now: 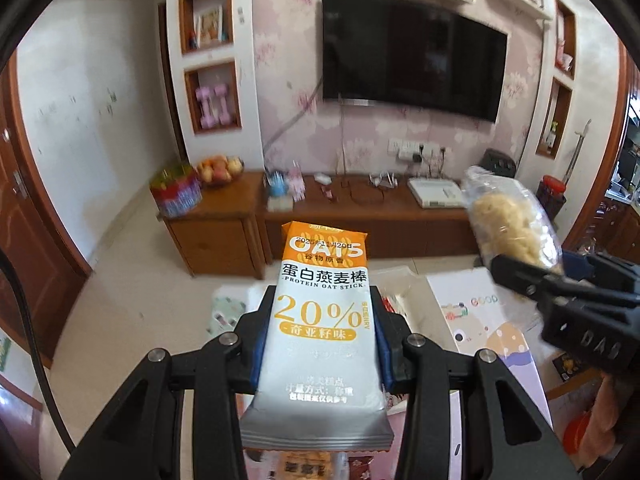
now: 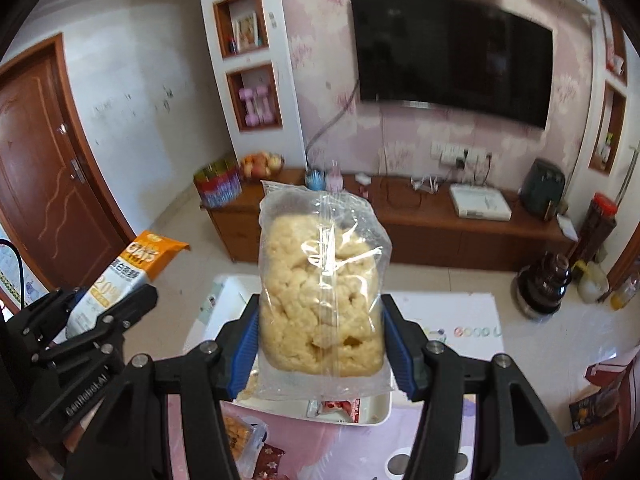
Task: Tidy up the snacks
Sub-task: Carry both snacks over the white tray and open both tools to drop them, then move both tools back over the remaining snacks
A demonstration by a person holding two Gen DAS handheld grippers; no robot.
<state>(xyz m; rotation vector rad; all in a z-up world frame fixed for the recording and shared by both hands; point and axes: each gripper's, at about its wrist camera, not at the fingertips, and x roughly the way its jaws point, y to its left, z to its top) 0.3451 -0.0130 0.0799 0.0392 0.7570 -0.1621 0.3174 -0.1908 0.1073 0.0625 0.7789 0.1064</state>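
Note:
My left gripper [image 1: 320, 344] is shut on an orange and white protein oat stick packet [image 1: 322, 320], which stands upright between the blue pads, lifted above the table. The same packet [image 2: 124, 272] shows at the left of the right wrist view, in the left gripper [image 2: 92, 320]. My right gripper [image 2: 320, 340] is shut on a clear bag of pale puffed rice cake [image 2: 320, 300], also held up in the air. That bag [image 1: 508, 224] appears at the right of the left wrist view, with the right gripper [image 1: 532, 280] below it.
Below the grippers lies a white tray [image 2: 376, 412] holding small snack packets, on a table with a pink floral cloth [image 2: 304, 444]. Another packet of yellow snacks [image 2: 240, 436] lies near the front. A white box [image 1: 480, 320] sits at right. A wooden TV cabinet [image 2: 440, 232] stands beyond.

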